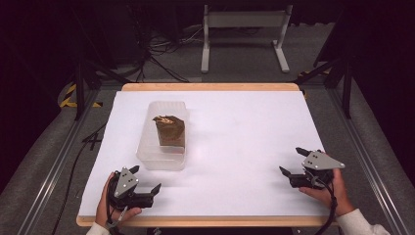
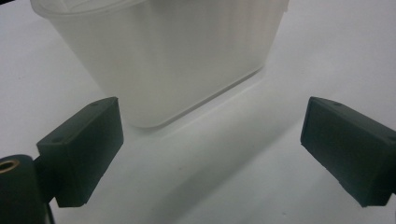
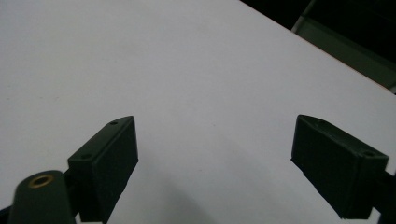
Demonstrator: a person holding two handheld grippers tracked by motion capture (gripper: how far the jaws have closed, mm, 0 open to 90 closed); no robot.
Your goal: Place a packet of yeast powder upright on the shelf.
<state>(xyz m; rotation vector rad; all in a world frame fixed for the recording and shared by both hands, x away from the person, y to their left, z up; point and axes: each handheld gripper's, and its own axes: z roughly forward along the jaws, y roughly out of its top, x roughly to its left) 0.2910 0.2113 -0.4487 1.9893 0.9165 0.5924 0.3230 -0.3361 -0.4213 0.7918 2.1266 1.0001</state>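
Now the left gripper [image 1: 145, 179] sits at the near left of the white table [image 1: 244, 127], jaws spread wide and empty, just short of the translucent plastic container [image 1: 163, 134]. A brown wrapped block [image 1: 169, 129] stands inside it; any writing on it is too small to read. The right gripper [image 1: 294, 160] rests near right, well apart, jaws released, nothing between them.

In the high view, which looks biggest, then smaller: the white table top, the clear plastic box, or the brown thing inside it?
1. White table top
2. Clear plastic box
3. Brown thing, sitting inside the box, so clearly smallest.
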